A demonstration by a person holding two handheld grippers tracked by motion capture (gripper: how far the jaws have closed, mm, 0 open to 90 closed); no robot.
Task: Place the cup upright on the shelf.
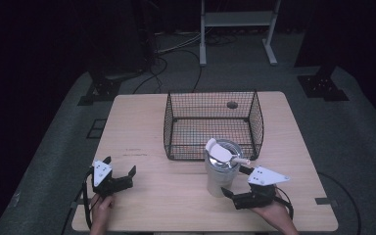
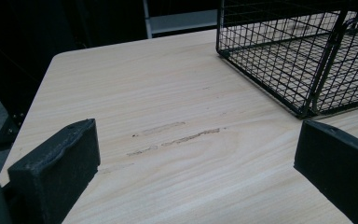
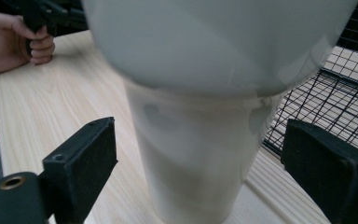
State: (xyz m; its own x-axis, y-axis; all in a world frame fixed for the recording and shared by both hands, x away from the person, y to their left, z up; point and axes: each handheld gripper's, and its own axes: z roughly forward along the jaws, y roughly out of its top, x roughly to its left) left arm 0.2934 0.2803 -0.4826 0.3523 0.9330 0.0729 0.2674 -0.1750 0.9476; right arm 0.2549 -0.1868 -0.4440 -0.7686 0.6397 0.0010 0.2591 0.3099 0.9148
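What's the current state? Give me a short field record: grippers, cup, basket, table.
right gripper: open, jaws either side of the cup's lower body, not yet closed on it
left gripper: open, holding nothing, low over the table's left side
cup: white, upright on the table, just in front of the basket
scoop: white, lying across the cup's mouth, handle pointing right
basket: black wire, open top, nothing visible inside
table: light wood, scuff marks left of the basket
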